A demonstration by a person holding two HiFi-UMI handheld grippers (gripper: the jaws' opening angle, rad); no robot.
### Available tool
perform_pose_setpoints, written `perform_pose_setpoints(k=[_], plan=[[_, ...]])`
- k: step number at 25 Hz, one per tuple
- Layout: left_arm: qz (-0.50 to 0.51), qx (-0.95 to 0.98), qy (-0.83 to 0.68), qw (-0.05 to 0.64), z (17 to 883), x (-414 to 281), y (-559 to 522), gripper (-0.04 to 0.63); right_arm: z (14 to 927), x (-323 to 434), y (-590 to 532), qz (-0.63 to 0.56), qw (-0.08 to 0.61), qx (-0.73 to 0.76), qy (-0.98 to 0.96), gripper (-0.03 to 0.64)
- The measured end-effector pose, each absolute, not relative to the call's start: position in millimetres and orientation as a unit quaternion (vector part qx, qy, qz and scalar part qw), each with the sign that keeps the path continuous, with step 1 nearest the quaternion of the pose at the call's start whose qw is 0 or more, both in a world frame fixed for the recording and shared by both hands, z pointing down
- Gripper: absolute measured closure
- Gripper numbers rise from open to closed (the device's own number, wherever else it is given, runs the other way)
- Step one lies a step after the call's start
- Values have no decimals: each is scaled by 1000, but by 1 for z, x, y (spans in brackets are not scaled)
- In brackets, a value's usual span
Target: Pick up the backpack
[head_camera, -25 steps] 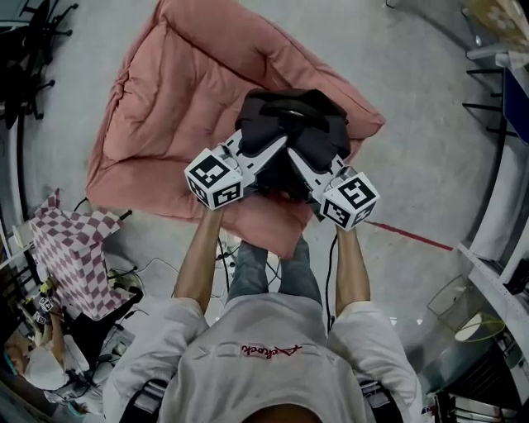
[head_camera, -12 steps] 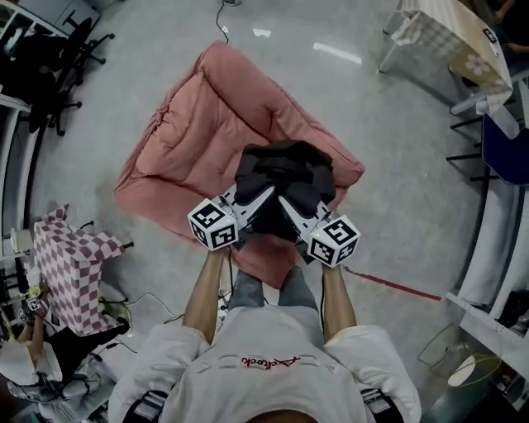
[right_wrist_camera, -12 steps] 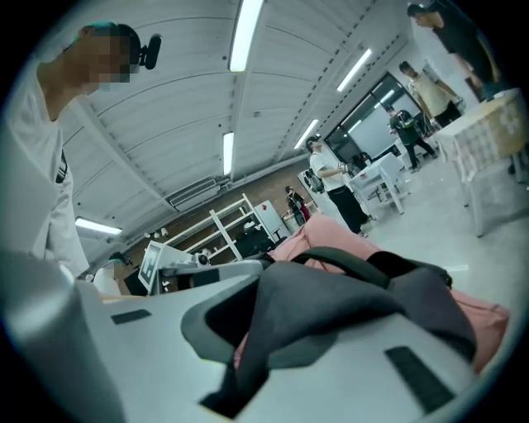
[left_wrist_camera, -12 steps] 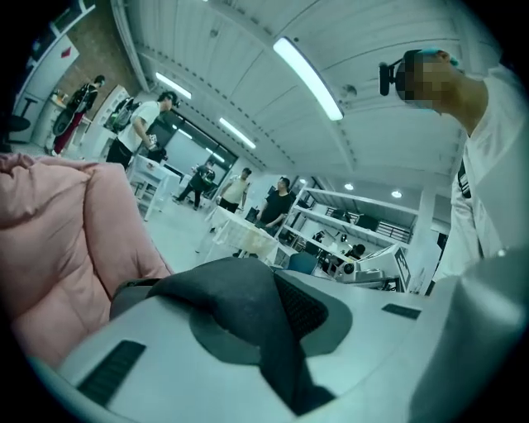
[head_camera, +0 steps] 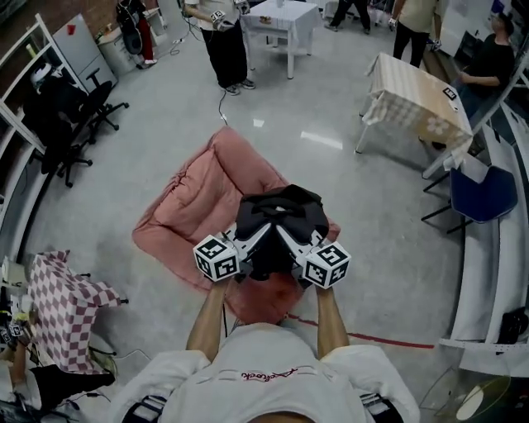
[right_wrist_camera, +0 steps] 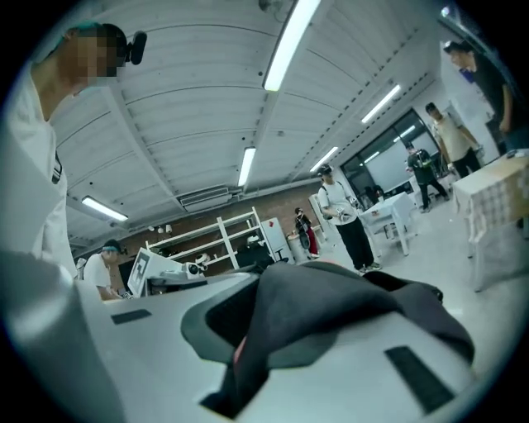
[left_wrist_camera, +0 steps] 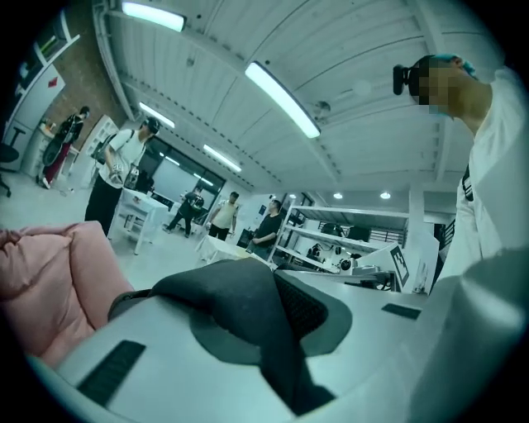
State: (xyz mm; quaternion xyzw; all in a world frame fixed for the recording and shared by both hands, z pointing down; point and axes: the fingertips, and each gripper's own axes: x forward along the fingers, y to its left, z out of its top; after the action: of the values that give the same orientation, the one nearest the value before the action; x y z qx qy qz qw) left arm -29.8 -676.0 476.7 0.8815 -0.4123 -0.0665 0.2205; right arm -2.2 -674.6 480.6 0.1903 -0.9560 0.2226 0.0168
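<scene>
The black backpack (head_camera: 279, 216) hangs in the air above the pink floor cushion (head_camera: 207, 198), held up from both sides. My left gripper (head_camera: 258, 237) is shut on a black strap (left_wrist_camera: 248, 310) of the backpack, which runs between its jaws. My right gripper (head_camera: 289, 240) is shut on another fold of black backpack fabric (right_wrist_camera: 331, 310). Both grippers point about level, side by side, with their marker cubes toward me. The backpack's underside is hidden.
A checkered-cloth table (head_camera: 417, 99) and a blue chair (head_camera: 483, 194) stand at the right. A white table (head_camera: 281, 21) with people around it is at the back. Office chairs (head_camera: 70, 124) stand at the left, and a checked cloth bundle (head_camera: 58, 306) lies at the lower left.
Both grippers have risen together with the backpack, lifting it off the pink cushion. The view has pulled back, and more of the room shows.
</scene>
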Motion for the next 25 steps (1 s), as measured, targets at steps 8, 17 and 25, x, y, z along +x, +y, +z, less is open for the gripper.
perform_pose_setpoints(k=[8, 17, 25], plan=[[-70, 898, -397, 177, 432, -26, -639, 545, 438, 2, -642, 185, 2, 216, -959, 571], [-73, 907, -379, 170, 435, -47, -540, 545, 442, -16, -544, 189, -6, 244, -951, 571], [-73, 912, -366, 170, 427, -59, -458, 545, 437, -26, -456, 193, -7, 258, -947, 571]])
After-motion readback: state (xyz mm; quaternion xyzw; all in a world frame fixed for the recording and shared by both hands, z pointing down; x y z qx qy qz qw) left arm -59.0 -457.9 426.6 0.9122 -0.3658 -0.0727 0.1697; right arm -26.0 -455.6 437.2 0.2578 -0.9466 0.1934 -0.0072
